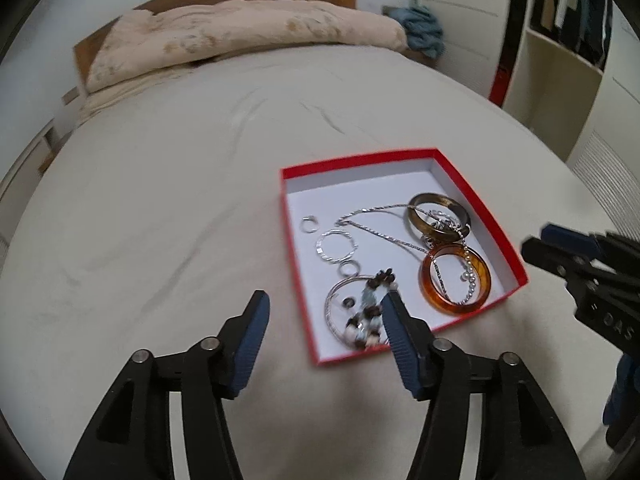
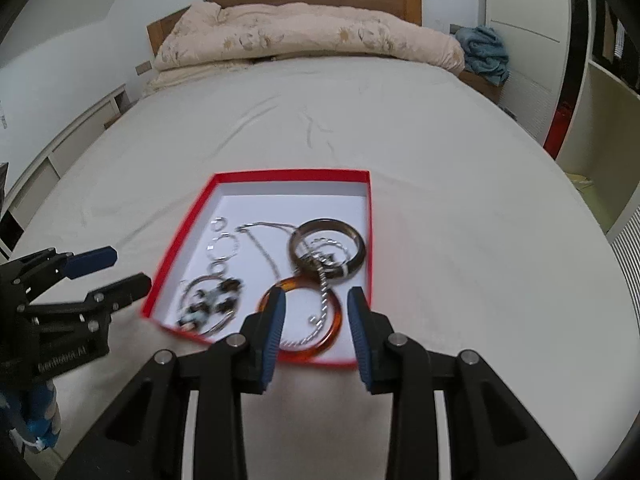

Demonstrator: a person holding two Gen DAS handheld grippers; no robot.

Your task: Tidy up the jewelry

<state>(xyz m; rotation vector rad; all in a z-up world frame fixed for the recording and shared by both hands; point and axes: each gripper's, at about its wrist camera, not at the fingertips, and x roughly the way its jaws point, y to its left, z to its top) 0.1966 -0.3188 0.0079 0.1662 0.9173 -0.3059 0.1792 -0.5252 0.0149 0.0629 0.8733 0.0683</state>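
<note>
my left tongs (image 1: 324,312) hang spread wide over the red box's (image 1: 500,236) near-left corner on the bed (image 1: 160,208); beaded bracelet (image 1: 370,312), amber bangle (image 1: 456,278) inside; my right tongs (image 2: 316,304) gape over that bangle.

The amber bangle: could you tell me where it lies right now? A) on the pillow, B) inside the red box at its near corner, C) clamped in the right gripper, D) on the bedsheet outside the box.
B: the amber bangle lies flat on the white floor of the red box, near its front corner, while the right gripper hovers open above it, gripping nothing.
</note>
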